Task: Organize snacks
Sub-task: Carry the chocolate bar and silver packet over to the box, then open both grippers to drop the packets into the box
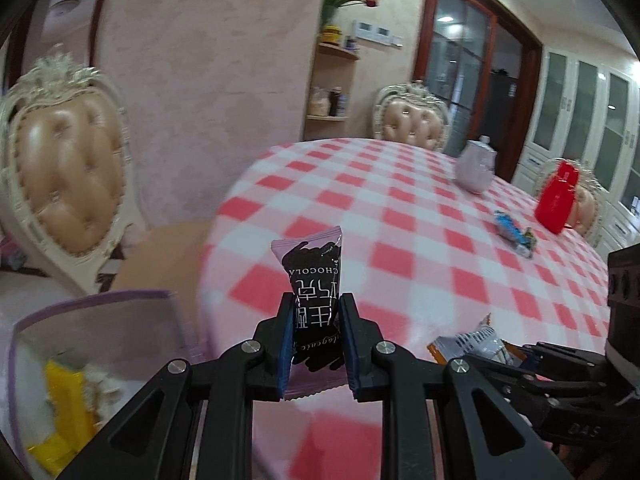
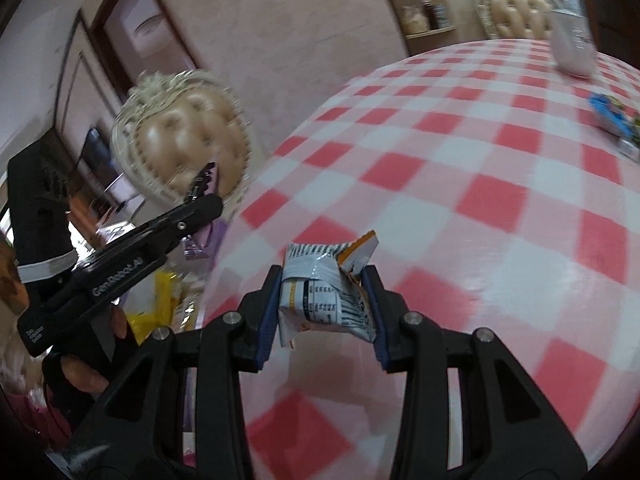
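My left gripper (image 1: 316, 304) is shut on a purple and black chocolate packet (image 1: 314, 276), held upright above the near edge of the red and white checked table (image 1: 400, 208). My right gripper (image 2: 326, 276) is shut on a crumpled white and orange snack packet (image 2: 326, 280), also seen low at the right of the left wrist view as the white packet (image 1: 476, 340). The left gripper's side (image 2: 152, 236) shows in the right wrist view, with a hand (image 2: 92, 376) on its grip. A clear purple-rimmed box (image 1: 100, 344) with yellow snacks (image 1: 64, 400) sits off the table's left edge.
A blue snack packet (image 1: 514, 236) lies far right on the table near a red jug (image 1: 558, 196) and a pale lilac pot (image 1: 476, 168). Padded cream chairs (image 1: 68, 164) stand around the table. A wall shelf (image 1: 332, 84) with jars stands behind.
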`<state>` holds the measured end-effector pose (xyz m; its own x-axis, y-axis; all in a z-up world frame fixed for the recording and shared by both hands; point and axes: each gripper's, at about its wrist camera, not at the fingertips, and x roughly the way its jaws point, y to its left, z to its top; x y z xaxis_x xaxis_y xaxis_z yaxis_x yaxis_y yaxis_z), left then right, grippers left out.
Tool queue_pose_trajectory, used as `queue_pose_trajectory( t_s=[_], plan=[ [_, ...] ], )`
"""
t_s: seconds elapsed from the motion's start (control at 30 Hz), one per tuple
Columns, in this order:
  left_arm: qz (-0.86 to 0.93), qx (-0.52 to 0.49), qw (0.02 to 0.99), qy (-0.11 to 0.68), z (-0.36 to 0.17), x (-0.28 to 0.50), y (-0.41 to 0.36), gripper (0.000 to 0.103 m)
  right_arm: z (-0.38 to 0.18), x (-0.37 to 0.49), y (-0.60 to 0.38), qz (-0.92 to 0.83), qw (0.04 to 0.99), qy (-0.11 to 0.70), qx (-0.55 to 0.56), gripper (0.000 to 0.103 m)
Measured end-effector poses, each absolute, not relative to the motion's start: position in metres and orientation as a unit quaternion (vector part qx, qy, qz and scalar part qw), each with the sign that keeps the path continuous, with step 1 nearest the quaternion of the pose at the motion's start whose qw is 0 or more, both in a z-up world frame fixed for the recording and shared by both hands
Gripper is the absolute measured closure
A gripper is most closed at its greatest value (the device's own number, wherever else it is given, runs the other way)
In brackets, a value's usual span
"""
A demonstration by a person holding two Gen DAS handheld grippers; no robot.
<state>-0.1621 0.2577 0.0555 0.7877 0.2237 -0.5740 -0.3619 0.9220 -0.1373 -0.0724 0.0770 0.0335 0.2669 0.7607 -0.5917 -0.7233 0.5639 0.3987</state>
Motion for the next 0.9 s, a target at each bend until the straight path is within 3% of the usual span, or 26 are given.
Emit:
queue_pose_trajectory(
  t_s=[0.8, 0.87, 0.9],
  plan=[
    [0.325, -0.133, 0.872, 0.34, 0.025, -0.237, 0.354, 0.079, 0.02, -0.19, 0.179, 0.638, 0.664, 0.373, -0.114, 0.058],
    [0.338, -0.133, 0.866, 0.343, 0.026, -0.235, 0.355, 0.074, 0.02, -0.195, 0.178, 0.646, 0.657, 0.372, -0.117, 0.053],
    [0.344, -0.135, 0.863, 0.343, 0.027, -0.235, 0.356, 0.064, 0.02, -0.195, 0.178, 0.647, 0.655, 0.371, -0.119, 0.05]
  ],
)
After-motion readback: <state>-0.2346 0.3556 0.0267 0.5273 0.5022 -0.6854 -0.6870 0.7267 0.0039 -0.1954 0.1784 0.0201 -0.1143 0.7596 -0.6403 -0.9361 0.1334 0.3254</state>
